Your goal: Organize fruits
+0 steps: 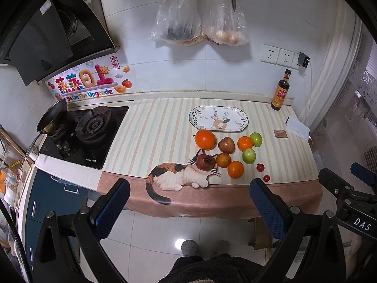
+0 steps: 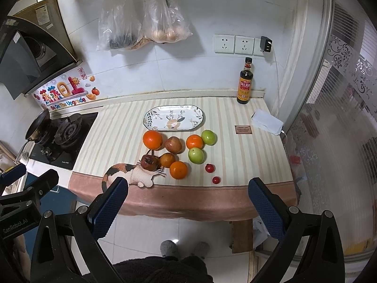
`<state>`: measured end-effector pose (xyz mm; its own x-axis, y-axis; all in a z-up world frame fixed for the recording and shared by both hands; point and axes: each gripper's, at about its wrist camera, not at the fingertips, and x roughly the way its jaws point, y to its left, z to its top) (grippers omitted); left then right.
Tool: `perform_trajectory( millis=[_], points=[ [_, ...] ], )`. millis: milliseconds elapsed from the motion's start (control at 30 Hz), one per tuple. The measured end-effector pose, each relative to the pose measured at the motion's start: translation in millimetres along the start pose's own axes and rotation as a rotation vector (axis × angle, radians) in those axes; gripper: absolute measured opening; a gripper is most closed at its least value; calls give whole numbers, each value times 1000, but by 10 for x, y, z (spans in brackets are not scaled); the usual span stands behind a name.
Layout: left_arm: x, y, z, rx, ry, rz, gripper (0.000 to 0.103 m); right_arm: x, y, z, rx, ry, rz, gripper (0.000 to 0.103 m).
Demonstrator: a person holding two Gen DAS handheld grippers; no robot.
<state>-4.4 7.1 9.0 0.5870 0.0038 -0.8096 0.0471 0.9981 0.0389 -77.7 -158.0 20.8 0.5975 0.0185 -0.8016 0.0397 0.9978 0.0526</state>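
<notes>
Several fruits lie on the striped counter cloth (image 2: 122,132): a big orange (image 1: 205,139) (image 2: 152,140), smaller oranges (image 1: 235,169) (image 2: 178,170), a red apple (image 1: 226,145) (image 2: 173,144), a dark wrinkled fruit (image 1: 206,162) (image 2: 149,161), two green apples (image 1: 249,155) (image 2: 196,155) and two small red fruits (image 1: 266,178) (image 2: 216,180). An empty oval patterned plate (image 1: 218,118) (image 2: 173,118) sits behind them. My left gripper (image 1: 188,197) and right gripper (image 2: 187,197) are open and empty, held in front of the counter's front edge, clear of the fruit.
A gas hob (image 1: 89,129) with a pan (image 1: 50,119) is at the left. A sauce bottle (image 2: 245,82) stands at the back right, with a white pack (image 2: 267,122) and a small card (image 2: 243,129) nearby. Bags (image 2: 141,23) and scissors hang on the wall.
</notes>
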Motion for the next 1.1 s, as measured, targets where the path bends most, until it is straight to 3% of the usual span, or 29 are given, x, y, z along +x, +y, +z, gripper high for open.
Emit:
perform_trajectory(
  millis=[767, 933, 1100],
  points=[
    [85, 92, 59, -10, -17, 1, 103, 46, -18, 18, 46, 2, 23, 103],
    [419, 231, 268, -16, -91, 57, 103, 367, -126, 81, 154, 7, 71, 103],
    [1100, 376, 432, 3, -18, 77, 103, 864, -185, 148, 236, 25, 66, 103]
  ],
)
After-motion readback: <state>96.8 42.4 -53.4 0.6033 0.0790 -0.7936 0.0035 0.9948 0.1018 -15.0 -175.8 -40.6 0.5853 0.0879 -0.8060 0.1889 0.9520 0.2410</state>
